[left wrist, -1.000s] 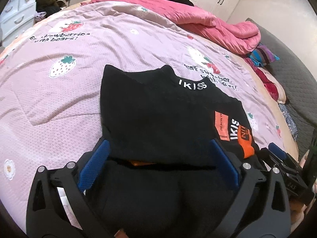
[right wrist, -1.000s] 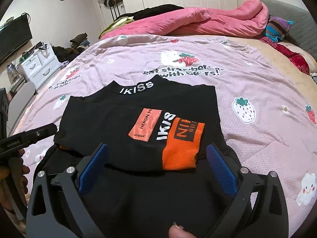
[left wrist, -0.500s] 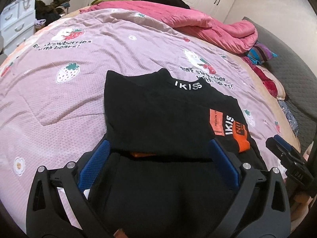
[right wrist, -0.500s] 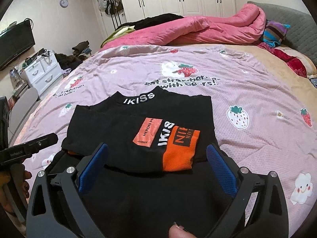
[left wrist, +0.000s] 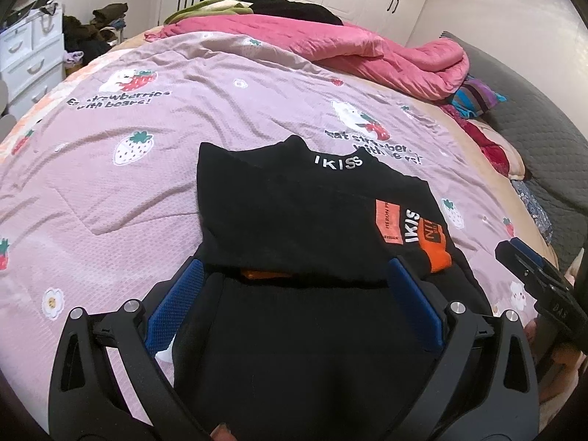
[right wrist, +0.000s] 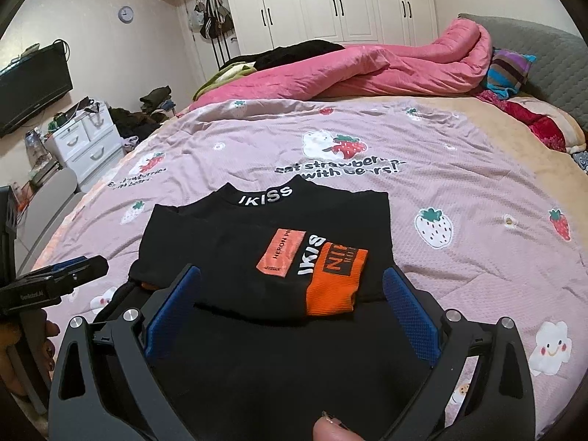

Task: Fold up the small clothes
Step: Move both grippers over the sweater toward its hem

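A black top [left wrist: 294,205] with a white "IKISS" collar and an orange cuff [right wrist: 336,279] lies on the pink strawberry bedspread [left wrist: 110,202], sleeves folded across its chest. Its lower part [right wrist: 286,360] spreads toward me under both grippers. My left gripper [left wrist: 296,275] is open above the garment's near part, blue pads wide apart and holding nothing. My right gripper [right wrist: 292,284] is open likewise, above the same near part. Each gripper shows in the other's view: the right one [left wrist: 529,275] at the right edge, the left one [right wrist: 66,279] at the left edge.
A pink duvet [right wrist: 349,73] is heaped at the far side of the bed, with striped and red cloth [right wrist: 511,70] to its right. A white drawer unit [right wrist: 84,143] and clothes piles stand left of the bed; white wardrobes [right wrist: 330,3] line the back wall.
Both grippers have pulled back and tilted up from the garment; more of the bed and room shows. Both stay open and the top lies unmoved.
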Demonstrator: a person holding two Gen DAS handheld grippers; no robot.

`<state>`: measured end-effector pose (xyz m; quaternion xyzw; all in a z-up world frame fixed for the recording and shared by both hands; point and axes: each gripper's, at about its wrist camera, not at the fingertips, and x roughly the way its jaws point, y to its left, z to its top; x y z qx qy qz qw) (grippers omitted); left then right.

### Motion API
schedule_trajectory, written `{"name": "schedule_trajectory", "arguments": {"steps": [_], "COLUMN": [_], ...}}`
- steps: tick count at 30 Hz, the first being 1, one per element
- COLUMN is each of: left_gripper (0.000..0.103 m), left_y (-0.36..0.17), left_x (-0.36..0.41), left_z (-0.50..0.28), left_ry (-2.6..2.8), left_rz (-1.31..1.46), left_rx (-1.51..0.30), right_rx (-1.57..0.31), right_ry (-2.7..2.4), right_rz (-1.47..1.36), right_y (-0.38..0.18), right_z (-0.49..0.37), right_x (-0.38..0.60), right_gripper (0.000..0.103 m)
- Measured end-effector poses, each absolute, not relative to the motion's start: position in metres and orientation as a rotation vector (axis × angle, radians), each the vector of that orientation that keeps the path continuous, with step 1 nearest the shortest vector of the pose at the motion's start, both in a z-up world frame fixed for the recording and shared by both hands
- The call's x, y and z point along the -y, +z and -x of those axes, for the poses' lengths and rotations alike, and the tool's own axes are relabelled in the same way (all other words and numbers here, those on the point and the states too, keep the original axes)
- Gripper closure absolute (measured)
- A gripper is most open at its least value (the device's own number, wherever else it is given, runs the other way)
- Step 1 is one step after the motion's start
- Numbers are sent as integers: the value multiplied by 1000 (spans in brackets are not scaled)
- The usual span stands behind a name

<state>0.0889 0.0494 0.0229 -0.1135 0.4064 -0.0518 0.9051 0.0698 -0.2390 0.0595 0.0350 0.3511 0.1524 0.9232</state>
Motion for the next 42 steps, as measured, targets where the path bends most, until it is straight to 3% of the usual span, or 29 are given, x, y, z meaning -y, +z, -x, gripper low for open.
{"name": "schedule_trajectory", "arguments": {"steps": [42], "left_gripper": [9], "left_y": [-16], "left_x": [-95], "left_z": [-19], "left_ry": [-18], "left_rz": [197], "left_rx": [-944], "right_rx": [-830], "right_ry": [237], "right_rz": [-64], "right_y": [18], "right_z": [-21], "right_x": [287], "right_gripper": [4]}}
